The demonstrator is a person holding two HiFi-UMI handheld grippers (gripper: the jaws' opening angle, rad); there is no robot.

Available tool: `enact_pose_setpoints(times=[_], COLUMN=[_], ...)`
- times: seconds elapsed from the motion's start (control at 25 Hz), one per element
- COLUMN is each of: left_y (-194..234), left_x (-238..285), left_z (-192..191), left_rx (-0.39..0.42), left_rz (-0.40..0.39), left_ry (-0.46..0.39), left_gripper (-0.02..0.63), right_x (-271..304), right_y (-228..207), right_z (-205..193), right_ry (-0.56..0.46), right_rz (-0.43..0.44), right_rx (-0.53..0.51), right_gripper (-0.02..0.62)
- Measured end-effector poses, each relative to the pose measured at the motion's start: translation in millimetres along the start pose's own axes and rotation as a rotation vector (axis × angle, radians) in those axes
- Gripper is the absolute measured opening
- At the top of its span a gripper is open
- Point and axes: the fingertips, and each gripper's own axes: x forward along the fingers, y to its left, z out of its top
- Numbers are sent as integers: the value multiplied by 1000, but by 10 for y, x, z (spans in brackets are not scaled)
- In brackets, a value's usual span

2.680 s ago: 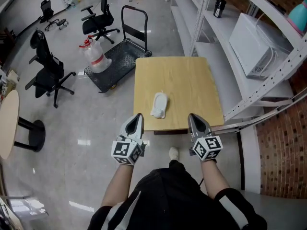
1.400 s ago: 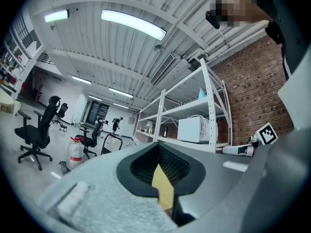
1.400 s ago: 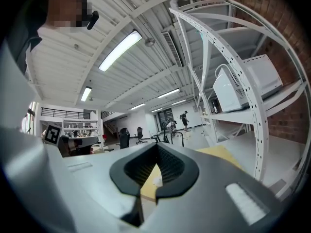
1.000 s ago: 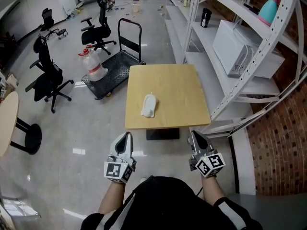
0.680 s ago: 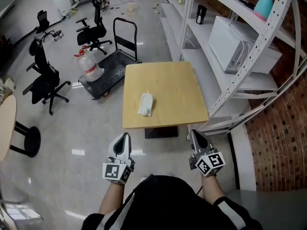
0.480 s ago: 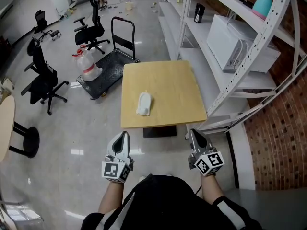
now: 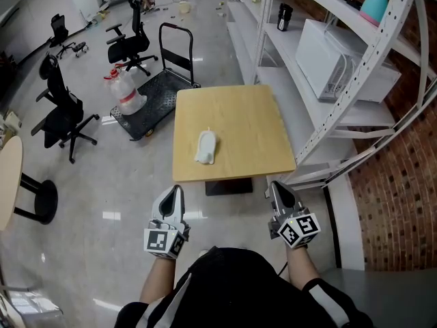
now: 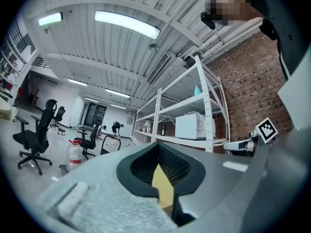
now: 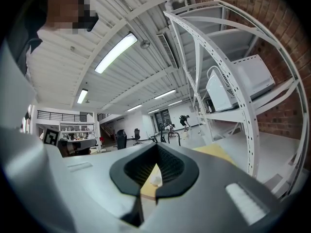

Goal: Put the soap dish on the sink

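Currently both grippers closed and empty, soap dish lying on the table ahead
Left gripper (image 7: 175,195) jaws together, nothing between them, short of the wooden table (image 7: 252,128); white soap dish (image 7: 205,147) lies left of the tabletop's centre, well apart from both grippers, long axis running away from the person, far end leaning slightly right; probably light, rigid, smooth and slippery, so pinch across its narrow width at mid-length; right gripper (image 7: 276,191) jaws likewise together; no sink in view

Head view: high up, tilted steeply down, standing back from the near edge of the wooden table (image 7: 246,125). Cameras on left gripper (image 7: 176,190) and right gripper (image 7: 274,185): low, level, facing far along the jaws. All three share the table and the right-hand white shelving (image 7: 341,53).
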Motion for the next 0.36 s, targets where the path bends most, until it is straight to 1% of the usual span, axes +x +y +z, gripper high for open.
enact_pose_setpoints(times=[0.36], left_y=[11], left_x=[5], left_z=[18], left_rx=[-2], left_rz=[3], left_ry=[-7], left_gripper=[5], right_x=[9], right_y=[11], right_z=[-10], right_ry=[7], right_rz=[3], right_rx=[-3], right_gripper=[2])
